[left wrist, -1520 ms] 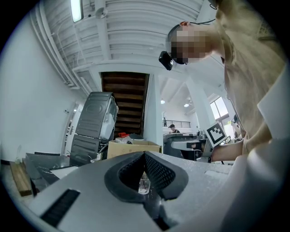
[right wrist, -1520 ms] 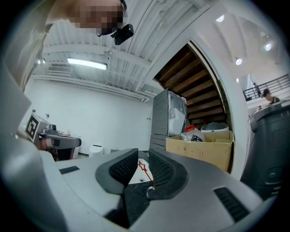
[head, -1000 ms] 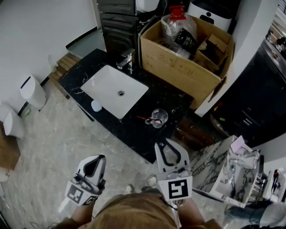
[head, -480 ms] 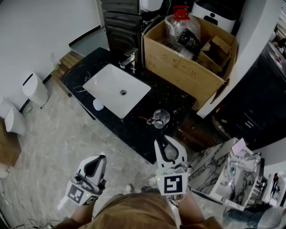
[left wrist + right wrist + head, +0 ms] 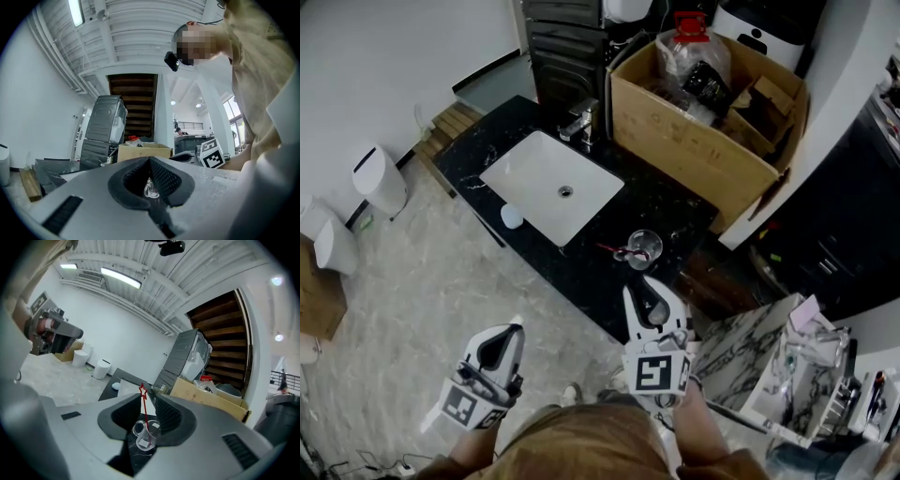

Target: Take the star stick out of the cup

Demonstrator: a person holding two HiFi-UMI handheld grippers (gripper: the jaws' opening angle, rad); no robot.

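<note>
The right claw (image 5: 149, 399) is released: its jaws stand apart with a clear gap between the tips, and they have just been opening wider. Nothing is pressed between the pads. Seen along the jaws, the star stick (image 5: 145, 416) rises through that gap, its red star tip level with the jaw ends, but the head view shows the stick a little ahead of the claw, not touched by it. The stick stands leaning in the clear cup (image 5: 140, 436), its lower end on the cup's bottom. The cup is upright on the black marbled table (image 5: 602, 281), near the front edge.

The left claw (image 5: 150, 159) is clenched tip to tip, with nothing in it. It is held lower and to the left, over the pale floor (image 5: 422, 300) and well apart from the table.

Farther out on the table are a white sink (image 5: 546, 183) with a faucet (image 5: 581, 122) behind it and a small pale round thing (image 5: 512, 216) at its front corner. A cardboard box (image 5: 694, 150) full of odds and ends stands at the back right.
</note>
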